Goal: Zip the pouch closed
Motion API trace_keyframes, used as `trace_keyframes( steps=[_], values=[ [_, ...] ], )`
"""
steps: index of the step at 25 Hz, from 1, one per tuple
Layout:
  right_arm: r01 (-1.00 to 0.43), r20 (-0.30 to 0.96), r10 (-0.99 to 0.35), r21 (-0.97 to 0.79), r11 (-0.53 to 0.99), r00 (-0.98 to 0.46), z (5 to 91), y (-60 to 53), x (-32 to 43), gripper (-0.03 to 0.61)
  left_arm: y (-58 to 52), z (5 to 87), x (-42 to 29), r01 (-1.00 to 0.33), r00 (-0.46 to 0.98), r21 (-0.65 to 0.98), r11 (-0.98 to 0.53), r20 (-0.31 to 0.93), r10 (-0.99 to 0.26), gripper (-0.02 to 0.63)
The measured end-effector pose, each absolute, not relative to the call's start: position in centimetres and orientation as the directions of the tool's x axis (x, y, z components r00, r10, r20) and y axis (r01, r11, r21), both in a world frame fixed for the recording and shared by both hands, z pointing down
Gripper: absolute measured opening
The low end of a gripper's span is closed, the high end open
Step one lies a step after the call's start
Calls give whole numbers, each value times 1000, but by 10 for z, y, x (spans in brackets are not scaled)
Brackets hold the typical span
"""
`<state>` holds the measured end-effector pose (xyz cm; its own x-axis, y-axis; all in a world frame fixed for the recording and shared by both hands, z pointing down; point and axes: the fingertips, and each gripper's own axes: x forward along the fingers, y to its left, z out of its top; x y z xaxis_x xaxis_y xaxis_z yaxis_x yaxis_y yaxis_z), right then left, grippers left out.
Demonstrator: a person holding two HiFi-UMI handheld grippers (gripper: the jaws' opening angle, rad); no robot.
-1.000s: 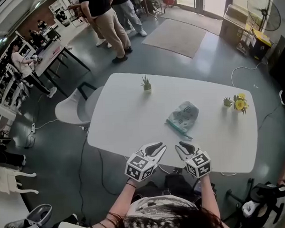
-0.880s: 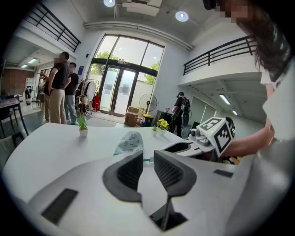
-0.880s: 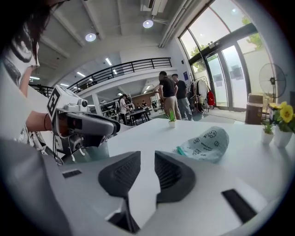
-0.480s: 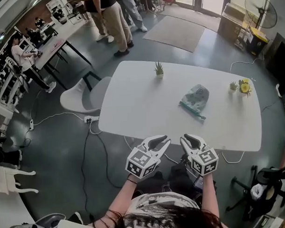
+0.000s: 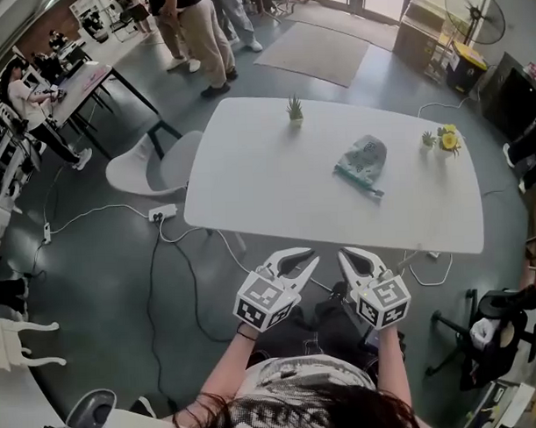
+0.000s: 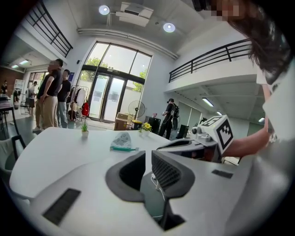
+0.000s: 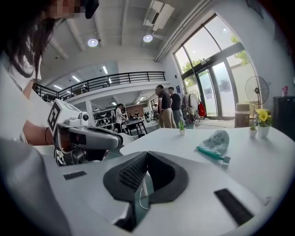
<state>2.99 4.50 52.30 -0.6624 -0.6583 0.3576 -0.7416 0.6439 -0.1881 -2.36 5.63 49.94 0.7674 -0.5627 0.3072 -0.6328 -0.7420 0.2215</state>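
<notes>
The pale patterned pouch (image 5: 362,155) with a teal zipper edge lies on the white table (image 5: 267,174), right of its middle. It also shows far off in the left gripper view as the pouch (image 6: 122,140) and in the right gripper view as the pouch (image 7: 216,140). Both grippers hang over the floor, short of the table's near edge and well away from the pouch. My left gripper (image 5: 308,262) (image 6: 148,157) is closing, a narrow gap left between its jaws and nothing in it. My right gripper (image 5: 348,255) (image 7: 146,156) is shut and empty.
A small green plant (image 5: 294,109) stands at the table's far edge, a yellow flower pot (image 5: 447,139) at its right end. A white chair (image 5: 148,166) sits left of the table. Cables and a power strip (image 5: 163,211) lie on the floor. People stand at the back.
Both grippers have drawn back from over the table's near edge to above the floor. The right jaws have closed and the left jaws have narrowed. The pouch has not moved.
</notes>
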Motion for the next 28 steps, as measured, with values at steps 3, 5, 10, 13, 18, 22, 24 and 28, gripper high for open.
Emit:
trace_keyframes(
  steps=[3, 5, 10, 13, 18, 22, 24, 28],
  values=[
    [-737, 348, -659, -182, 651, -667, 516, 48, 30, 2, 60, 496, -21, -629, 771, 224, -744, 299, -562, 44],
    [-731, 342, -655, -177, 660, -674, 512, 47, 30, 0, 60, 494, -19, -627, 774, 225, -746, 293, -562, 41],
    [-705, 320, -639, -168, 689, -700, 499, 50, 27, -2, 63, 482, -13, -624, 775, 198, -756, 279, -567, 23],
    [-693, 312, -630, -163, 702, -711, 494, 53, 29, -2, 64, 477, -8, -635, 766, 179, -752, 277, -581, 14],
    [-676, 304, -615, -170, 717, -728, 491, 57, 39, -3, 67, 480, -1, -657, 747, 182, -732, 291, -598, 12],
    [-672, 296, -612, -173, 720, -733, 489, 63, 45, -3, 73, 479, 3, -666, 738, 181, -724, 299, -604, 12],
    [-670, 299, -609, -174, 722, -734, 490, 66, 47, -3, 77, 478, 6, -666, 738, 180, -724, 301, -604, 12],
    [-664, 300, -603, -179, 726, -739, 490, 71, 52, -3, 82, 476, 14, -659, 743, 174, -732, 305, -596, 12]
  ],
)
